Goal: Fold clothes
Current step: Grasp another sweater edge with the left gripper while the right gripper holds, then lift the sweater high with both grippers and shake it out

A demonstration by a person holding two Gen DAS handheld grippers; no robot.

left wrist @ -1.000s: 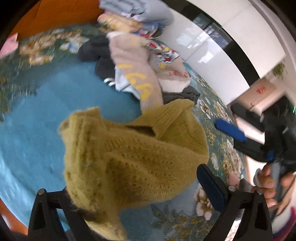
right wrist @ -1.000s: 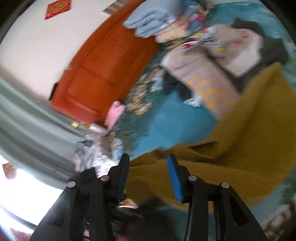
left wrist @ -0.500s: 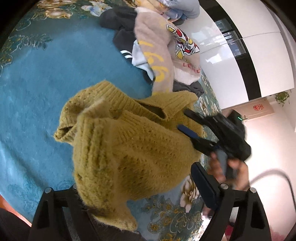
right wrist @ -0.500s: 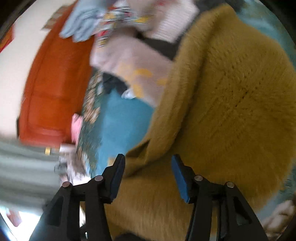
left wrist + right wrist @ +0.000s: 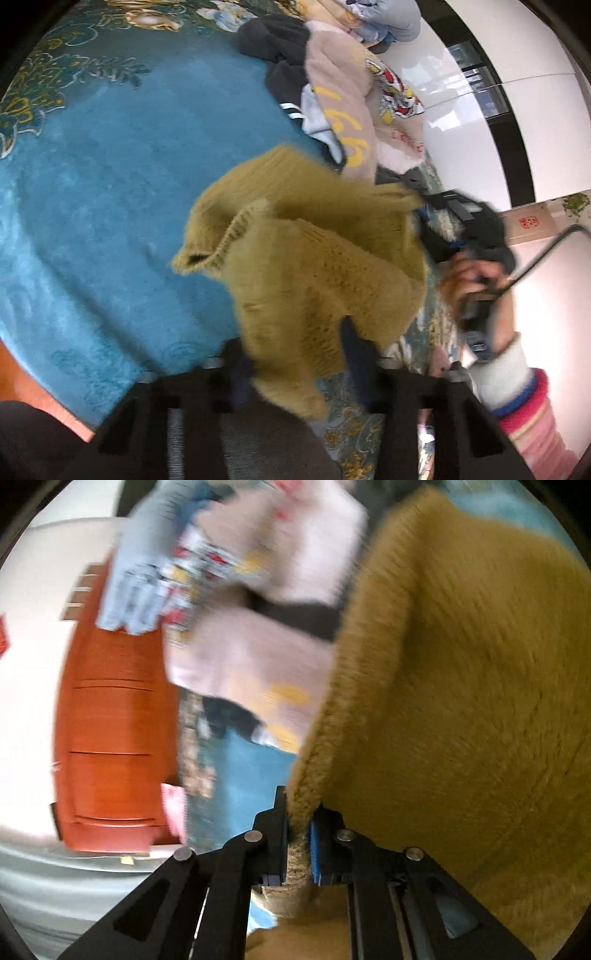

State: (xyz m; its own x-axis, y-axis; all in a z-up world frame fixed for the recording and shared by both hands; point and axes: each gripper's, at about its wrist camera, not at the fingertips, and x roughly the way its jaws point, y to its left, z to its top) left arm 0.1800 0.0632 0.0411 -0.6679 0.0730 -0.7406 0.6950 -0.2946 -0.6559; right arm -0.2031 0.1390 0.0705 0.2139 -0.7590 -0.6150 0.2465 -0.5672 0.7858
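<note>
A mustard-yellow knit sweater (image 5: 314, 258) hangs bunched over a blue bedspread (image 5: 110, 184). My left gripper (image 5: 295, 365) is closing on its lower edge, with knit between the fingers; the view is blurred. My right gripper (image 5: 298, 823) is shut on the sweater's ribbed edge (image 5: 461, 701). In the left wrist view the right gripper (image 5: 424, 218) shows at the sweater's far right corner, held by a hand.
A pile of unfolded clothes (image 5: 351, 92) lies at the far side of the bed, also in the right wrist view (image 5: 251, 590). An orange wooden headboard (image 5: 110, 738) stands behind. A white wall (image 5: 498, 122) lies to the right.
My right gripper has closed on the sweater's edge; it was open before. My left gripper's fingers have drawn in around the sweater's lower edge. The sweater has shifted to the right.
</note>
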